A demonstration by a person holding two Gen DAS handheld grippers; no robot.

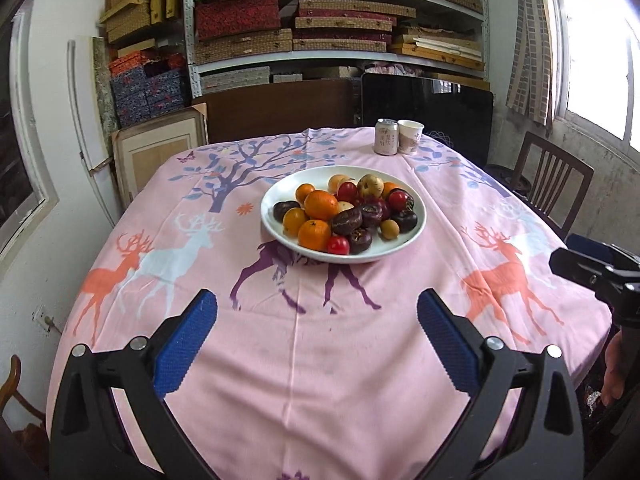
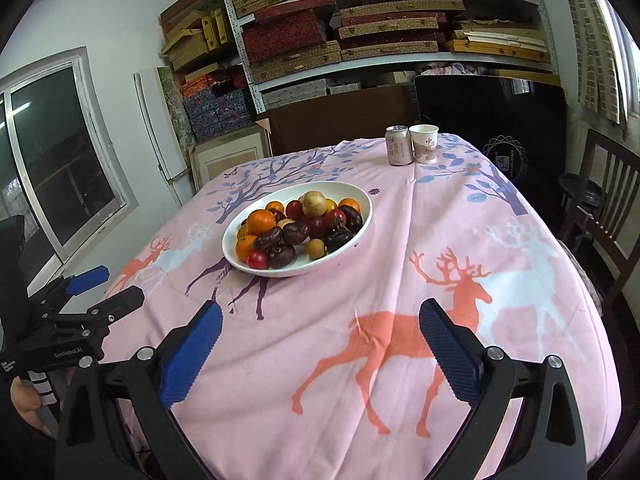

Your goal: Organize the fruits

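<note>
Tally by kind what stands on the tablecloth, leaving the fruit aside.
bowl: 1
can: 1
cup: 1
Total: 3

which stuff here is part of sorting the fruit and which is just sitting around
For the job:
- white plate
- oranges
- small red fruits
- dark purple fruits
- left hand-held gripper and right hand-held gripper, both open

Just lying about:
- drink can
- paper cup
- chair
- shelf boxes
</note>
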